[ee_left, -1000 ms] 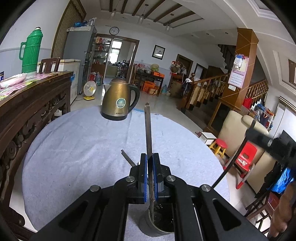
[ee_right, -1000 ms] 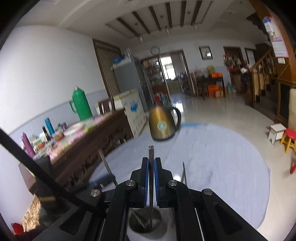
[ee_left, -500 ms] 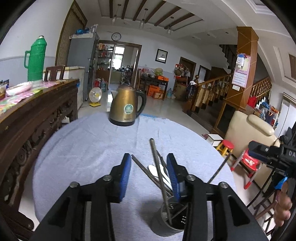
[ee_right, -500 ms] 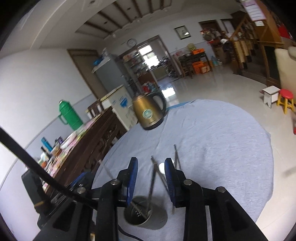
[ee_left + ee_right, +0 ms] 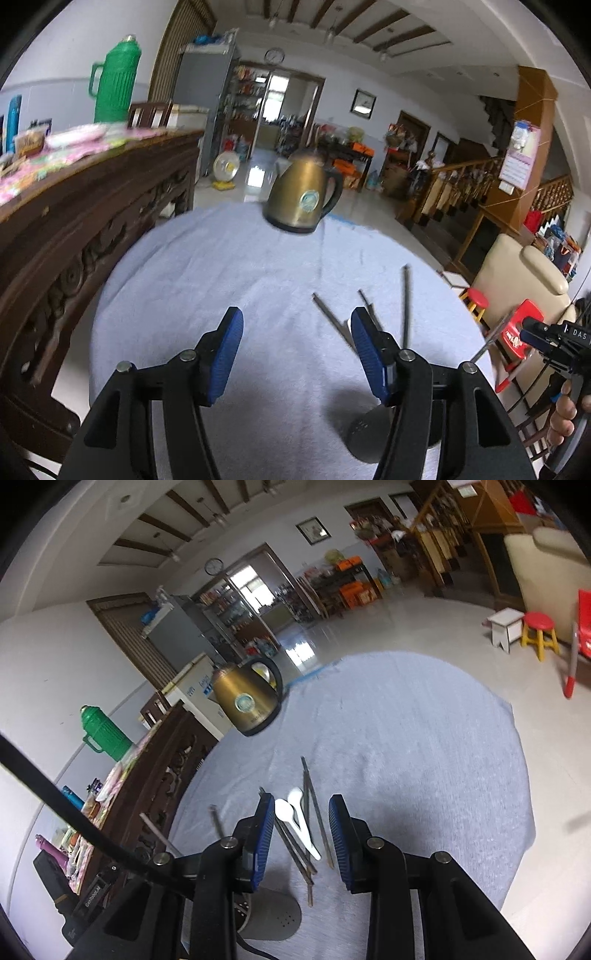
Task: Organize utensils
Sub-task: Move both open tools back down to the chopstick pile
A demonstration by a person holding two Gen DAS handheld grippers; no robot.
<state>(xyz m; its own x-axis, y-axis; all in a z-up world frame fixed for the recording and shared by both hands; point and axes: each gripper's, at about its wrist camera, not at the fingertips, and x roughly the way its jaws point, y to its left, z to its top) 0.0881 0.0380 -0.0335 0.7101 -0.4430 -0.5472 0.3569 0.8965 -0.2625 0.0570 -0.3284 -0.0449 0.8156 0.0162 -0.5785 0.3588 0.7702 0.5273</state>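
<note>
Both grippers hang over a round table with a grey-blue cloth (image 5: 221, 280). My left gripper (image 5: 297, 354) is open and empty. My right gripper (image 5: 302, 843) is open and empty. Several metal chopsticks (image 5: 314, 808) and two white spoons (image 5: 295, 816) lie on the cloth beyond the right gripper's fingers; chopsticks also show in the left wrist view (image 5: 405, 302). A metal utensil cup (image 5: 273, 914) with holes stands under the right gripper with sticks leaning out; it also shows in the left wrist view (image 5: 364, 435), partly hidden by a finger.
A gold kettle (image 5: 303, 199) stands at the table's far edge. A dark carved sideboard (image 5: 85, 221) with a green thermos (image 5: 114, 79) runs along the left. A cream sofa (image 5: 524, 273), red stool (image 5: 539, 629) and red chair lie to the right.
Both grippers were shut on a chopstick over the cup a second ago. They opened, let the sticks drop in, and have drawn back and up from the cup.
</note>
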